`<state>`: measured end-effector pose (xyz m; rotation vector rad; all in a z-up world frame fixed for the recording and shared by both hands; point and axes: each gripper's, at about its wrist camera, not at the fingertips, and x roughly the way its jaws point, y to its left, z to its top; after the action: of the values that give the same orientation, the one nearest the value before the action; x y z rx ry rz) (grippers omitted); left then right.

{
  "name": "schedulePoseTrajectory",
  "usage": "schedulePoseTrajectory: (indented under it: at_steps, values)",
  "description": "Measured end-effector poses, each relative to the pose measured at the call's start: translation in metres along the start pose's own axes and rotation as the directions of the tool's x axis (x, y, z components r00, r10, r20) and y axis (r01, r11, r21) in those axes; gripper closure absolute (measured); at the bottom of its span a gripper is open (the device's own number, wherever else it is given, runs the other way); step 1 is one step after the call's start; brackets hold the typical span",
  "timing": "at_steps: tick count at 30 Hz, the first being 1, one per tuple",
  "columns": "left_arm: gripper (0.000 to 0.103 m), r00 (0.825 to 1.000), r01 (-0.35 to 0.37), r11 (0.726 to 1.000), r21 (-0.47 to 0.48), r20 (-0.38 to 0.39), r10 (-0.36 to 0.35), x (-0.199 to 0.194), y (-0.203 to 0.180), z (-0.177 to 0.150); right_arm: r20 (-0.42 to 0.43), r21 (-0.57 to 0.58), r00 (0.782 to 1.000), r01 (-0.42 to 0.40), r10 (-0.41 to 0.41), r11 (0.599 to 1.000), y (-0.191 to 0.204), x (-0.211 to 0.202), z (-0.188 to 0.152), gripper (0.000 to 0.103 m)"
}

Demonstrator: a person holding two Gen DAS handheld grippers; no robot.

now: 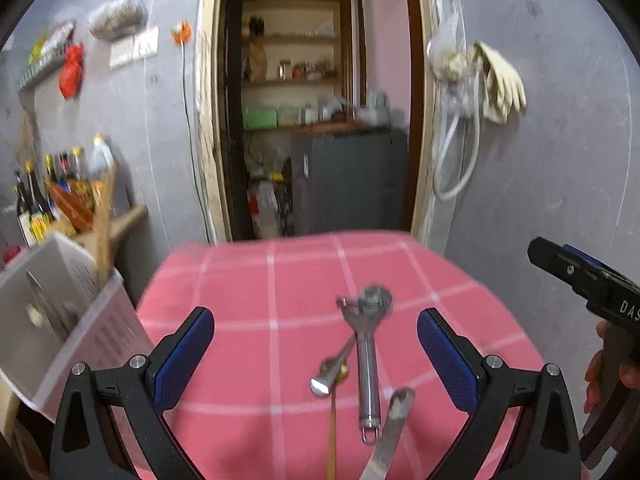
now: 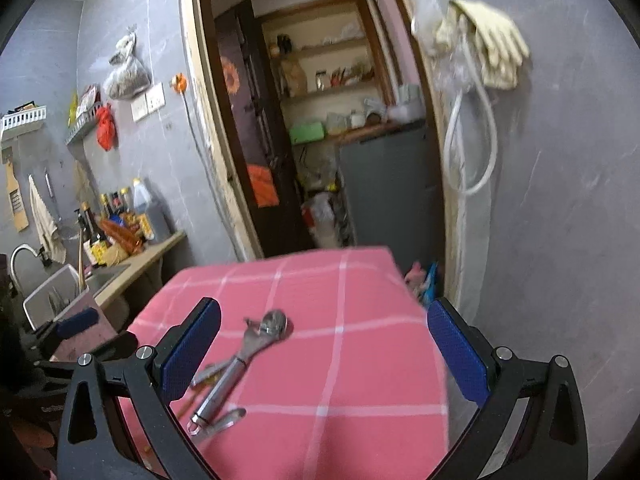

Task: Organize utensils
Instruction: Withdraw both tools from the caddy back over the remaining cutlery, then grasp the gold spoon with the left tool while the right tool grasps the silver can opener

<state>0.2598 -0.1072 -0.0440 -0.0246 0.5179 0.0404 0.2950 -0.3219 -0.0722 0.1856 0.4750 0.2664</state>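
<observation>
The right gripper, black-framed with blue textured pads, hangs above a table draped in a pink cloth with white check lines, its fingers spread wide and nothing between them. On the cloth near the left pad lies a shiny steel peeler with a rounded head and a wire loop at its handle end. A slim metal spoon rests just beside that loop, and another utensil lies partly hidden under the peeler. At the far left edge the left gripper shows a blue pad, in front of a white slotted plastic basket. Pale rubber gloves hang on the grey wall.
</observation>
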Motion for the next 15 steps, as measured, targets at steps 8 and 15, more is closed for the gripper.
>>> schedulePoseTrajectory:
  at_steps: [8,15]
  values:
    - [0.009,0.985,0.036,0.997,-0.073,-0.164,-0.047,0.036,0.011,-0.031,-0.149,0.022,0.984,-0.092,0.094,0.996,-0.007,0.050,-0.027,0.002]
    - [0.033,0.964,0.060,0.993,-0.098,-0.253,-0.083,0.060,0.014,-0.040,-0.246,0.049,0.957,-0.148,0.156,0.988,0.000,0.091,-0.043,0.019]
